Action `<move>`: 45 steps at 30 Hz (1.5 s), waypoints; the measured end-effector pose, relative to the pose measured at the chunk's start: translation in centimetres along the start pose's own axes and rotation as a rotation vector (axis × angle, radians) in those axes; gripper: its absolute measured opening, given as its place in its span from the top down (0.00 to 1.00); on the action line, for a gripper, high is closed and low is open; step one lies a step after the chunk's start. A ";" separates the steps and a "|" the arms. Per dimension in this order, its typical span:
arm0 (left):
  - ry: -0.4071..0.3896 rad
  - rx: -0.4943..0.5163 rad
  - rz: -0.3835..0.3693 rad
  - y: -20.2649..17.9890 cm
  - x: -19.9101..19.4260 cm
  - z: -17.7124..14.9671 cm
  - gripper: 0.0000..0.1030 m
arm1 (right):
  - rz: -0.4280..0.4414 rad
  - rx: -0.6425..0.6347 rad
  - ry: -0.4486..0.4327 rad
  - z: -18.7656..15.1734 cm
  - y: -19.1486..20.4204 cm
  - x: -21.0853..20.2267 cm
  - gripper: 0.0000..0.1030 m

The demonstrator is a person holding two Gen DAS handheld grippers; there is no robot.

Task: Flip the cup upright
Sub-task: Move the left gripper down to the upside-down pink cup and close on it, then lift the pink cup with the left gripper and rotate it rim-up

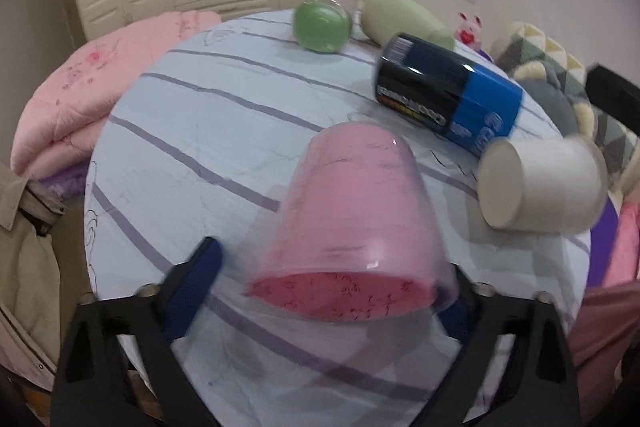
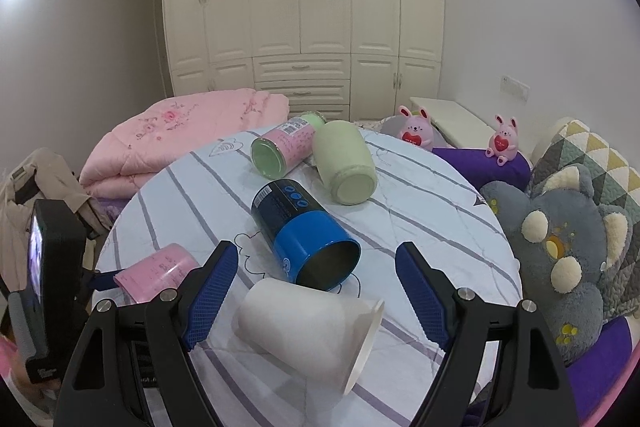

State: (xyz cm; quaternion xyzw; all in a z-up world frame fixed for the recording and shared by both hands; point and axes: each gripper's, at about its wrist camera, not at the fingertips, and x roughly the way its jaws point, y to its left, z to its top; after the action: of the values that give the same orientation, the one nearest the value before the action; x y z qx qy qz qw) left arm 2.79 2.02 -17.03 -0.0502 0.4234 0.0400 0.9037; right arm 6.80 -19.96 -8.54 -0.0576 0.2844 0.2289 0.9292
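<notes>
The left tool (image 1: 332, 291) is clamped on the pink cup (image 1: 352, 223), which is blurred and tilted above the striped desk (image 1: 180, 131), seemingly mid-turn toward upright. The right tool (image 2: 316, 287) hangs spread apart around the white cup (image 2: 308, 331) lying on its side, the blue can (image 2: 304, 231) at its 12 o'clock, likely next.
</notes>
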 end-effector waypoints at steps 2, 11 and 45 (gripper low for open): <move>-0.014 -0.017 0.006 0.2 0.3 0.5 0.30 | 0.000 -0.002 0.000 0.1 0.2 0.1 0.20; -0.016 -0.089 -0.015 0.9 2.3 3.0 0.32 | -0.014 -0.008 -0.001 0.3 0.6 0.6 0.20; -0.065 -0.033 -0.044 8.9 -2.7 -0.5 0.04 | 0.181 0.237 0.145 0.4 8.4 8.5 0.20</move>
State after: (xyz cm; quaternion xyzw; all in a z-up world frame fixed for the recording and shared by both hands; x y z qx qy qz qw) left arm -0.36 10.72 -15.82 -0.0731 0.3921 0.0286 0.9166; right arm 9.40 -9.07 -12.71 0.0617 0.3797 0.2719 0.8821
